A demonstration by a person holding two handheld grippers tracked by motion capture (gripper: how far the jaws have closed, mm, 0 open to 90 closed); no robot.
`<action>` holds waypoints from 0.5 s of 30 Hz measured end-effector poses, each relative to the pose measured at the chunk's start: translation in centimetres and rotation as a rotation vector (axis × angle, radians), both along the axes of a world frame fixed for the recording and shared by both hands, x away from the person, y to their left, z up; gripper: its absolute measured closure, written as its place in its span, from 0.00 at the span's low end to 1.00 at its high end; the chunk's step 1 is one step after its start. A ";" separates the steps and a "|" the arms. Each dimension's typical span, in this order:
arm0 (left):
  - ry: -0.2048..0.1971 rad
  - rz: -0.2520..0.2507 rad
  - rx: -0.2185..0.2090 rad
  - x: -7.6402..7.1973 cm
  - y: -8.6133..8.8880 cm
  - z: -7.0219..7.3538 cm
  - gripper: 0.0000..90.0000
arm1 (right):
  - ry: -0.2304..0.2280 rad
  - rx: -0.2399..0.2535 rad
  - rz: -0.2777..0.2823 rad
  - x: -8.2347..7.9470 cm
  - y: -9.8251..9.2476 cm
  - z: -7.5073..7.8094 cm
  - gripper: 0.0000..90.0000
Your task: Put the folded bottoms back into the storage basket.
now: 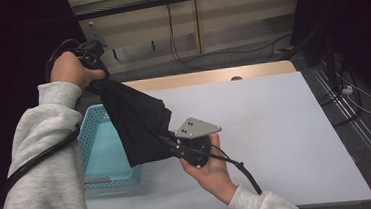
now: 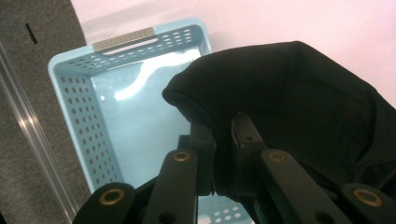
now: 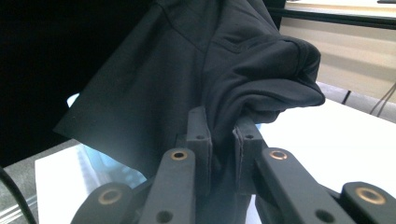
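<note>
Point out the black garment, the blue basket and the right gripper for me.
black garment (image 1: 137, 121), high view, middle of the cloth stretched between the grippers.
blue basket (image 2: 77, 105), left gripper view, perforated side wall.
right gripper (image 3: 223, 135), right gripper view, midway between its fingertips, which pinch the cloth.

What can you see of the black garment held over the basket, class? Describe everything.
The black garment looks like soft, matte knit fabric with seams and a folded hem. It hangs stretched in the air between the left claw and the right claw, both clamped on its edges, draping over the pale blue basket.
</note>
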State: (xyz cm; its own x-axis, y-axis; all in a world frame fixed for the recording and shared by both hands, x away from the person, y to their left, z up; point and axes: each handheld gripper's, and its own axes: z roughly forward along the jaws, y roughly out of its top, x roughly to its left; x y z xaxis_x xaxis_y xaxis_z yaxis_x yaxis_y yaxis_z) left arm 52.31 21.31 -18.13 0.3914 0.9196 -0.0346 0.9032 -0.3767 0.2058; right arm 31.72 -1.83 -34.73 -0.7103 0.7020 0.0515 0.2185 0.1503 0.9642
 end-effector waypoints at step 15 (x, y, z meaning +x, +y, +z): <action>-0.031 0.030 -0.002 -0.3 3.2 0.8 0.91 | 0.006 0.014 0.056 0.7 3.2 0.3 0.89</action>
State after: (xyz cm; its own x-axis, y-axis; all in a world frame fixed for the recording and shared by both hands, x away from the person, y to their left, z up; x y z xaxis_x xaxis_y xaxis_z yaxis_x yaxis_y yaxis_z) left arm 51.99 24.54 -17.33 0.3645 0.9309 -0.0243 0.9073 -0.3491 0.2345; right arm 32.41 1.34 -34.47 -0.7481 0.6603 0.0658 0.2162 0.1488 0.9650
